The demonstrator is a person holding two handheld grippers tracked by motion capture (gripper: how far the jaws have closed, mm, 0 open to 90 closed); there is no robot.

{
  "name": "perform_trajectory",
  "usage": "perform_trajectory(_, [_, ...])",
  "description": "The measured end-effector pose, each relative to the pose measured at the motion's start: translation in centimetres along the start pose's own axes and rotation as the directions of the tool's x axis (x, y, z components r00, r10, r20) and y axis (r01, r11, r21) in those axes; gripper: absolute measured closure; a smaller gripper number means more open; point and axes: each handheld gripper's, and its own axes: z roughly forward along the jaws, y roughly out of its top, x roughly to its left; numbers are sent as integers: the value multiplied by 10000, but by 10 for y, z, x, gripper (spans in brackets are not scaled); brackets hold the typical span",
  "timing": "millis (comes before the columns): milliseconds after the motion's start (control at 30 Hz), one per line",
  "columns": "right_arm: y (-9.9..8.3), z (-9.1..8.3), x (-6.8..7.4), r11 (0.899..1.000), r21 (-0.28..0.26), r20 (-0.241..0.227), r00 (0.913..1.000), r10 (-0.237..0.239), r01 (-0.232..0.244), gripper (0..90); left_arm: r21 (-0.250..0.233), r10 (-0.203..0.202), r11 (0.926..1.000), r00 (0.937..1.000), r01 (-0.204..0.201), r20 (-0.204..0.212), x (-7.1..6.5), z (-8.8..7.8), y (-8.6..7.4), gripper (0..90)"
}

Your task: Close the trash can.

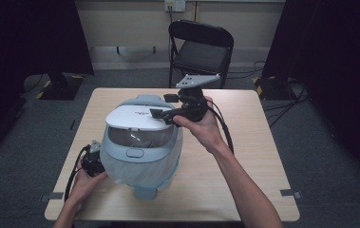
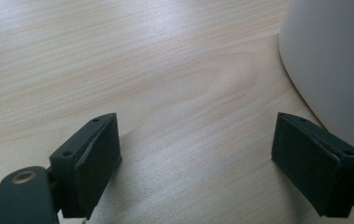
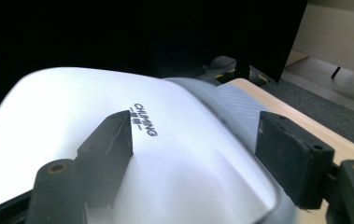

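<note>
A pale blue-grey rice cooker (image 1: 142,152) with a white lid (image 1: 132,116) stands on the wooden table (image 1: 244,156), left of centre. My right gripper (image 1: 163,107) hovers over the lid's right rear part, jaws open and empty. In the right gripper view the lid (image 3: 72,121) with its printed brand name lies under the open right gripper (image 3: 193,135). My left gripper (image 1: 93,154) rests low at the cooker's left side. In the left gripper view this gripper (image 2: 195,140) stands open over bare wood, the cooker's wall (image 2: 333,60) just beyond its right jaw.
A black folding chair (image 1: 201,47) stands behind the table's far edge. The cooker's transparent window faces the near side. Bare tabletop stretches to the right of the cooker. Dark curtains flank the room on both sides.
</note>
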Motion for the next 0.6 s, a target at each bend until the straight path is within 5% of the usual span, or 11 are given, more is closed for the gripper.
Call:
perform_trajectory(233, [-8,15,27,9972,719,-52,9998,-207,211,262,-5,1,10000,10000,-1,3,0,0,0,151])
perform_trajectory(300, [-12,18,37,9945,829,55,9979,-651,644,253,-11,2,10000,10000,-2,14,0,0,0,153])
perform_trajectory(600, [-20,15,55,9959,530,395,9964,-748,727,256,1,3,10000,10000,-3,2,0,0,0,153])
